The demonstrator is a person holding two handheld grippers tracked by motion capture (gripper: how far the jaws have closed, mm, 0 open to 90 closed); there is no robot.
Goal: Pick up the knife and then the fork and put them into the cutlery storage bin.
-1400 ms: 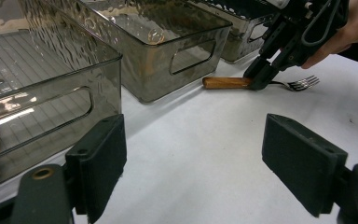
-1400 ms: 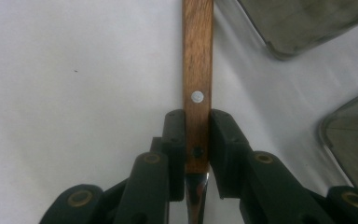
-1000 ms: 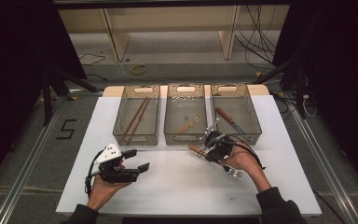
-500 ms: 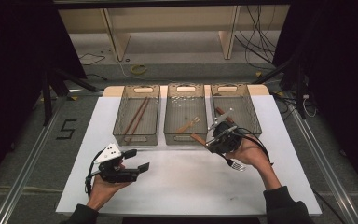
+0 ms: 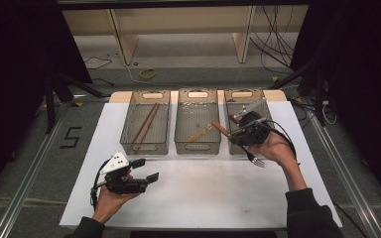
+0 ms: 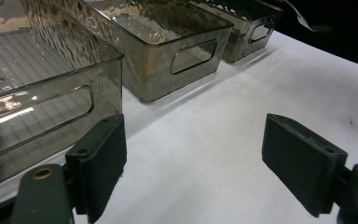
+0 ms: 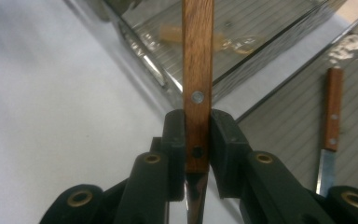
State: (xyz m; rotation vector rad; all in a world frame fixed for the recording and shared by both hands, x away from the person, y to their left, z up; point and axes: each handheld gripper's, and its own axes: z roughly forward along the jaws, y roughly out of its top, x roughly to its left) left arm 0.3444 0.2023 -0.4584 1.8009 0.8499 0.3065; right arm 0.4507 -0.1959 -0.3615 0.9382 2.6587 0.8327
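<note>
Right claw (image 7: 196, 154) clamped on fork (image 7: 198, 70) by its wooden handle: stiff, light, good grip. Left claw (image 6: 193, 163) wide open, empty.

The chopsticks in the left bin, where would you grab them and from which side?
Grip the chopsticks near mid-length, coming straight down from above: they lie flat along the bin floor, and its walls block any sideways approach. The open left gripper is nearest.

The person's left hand (image 5: 110, 198) held the left tongs (image 5: 145, 170) low over the surface, jaws spread wide apart. The right hand (image 5: 273, 147), forearm reaching forward, held the right tongs (image 5: 234, 130) with jaws clamped on a wooden-handled fork (image 7: 197, 70).
</note>
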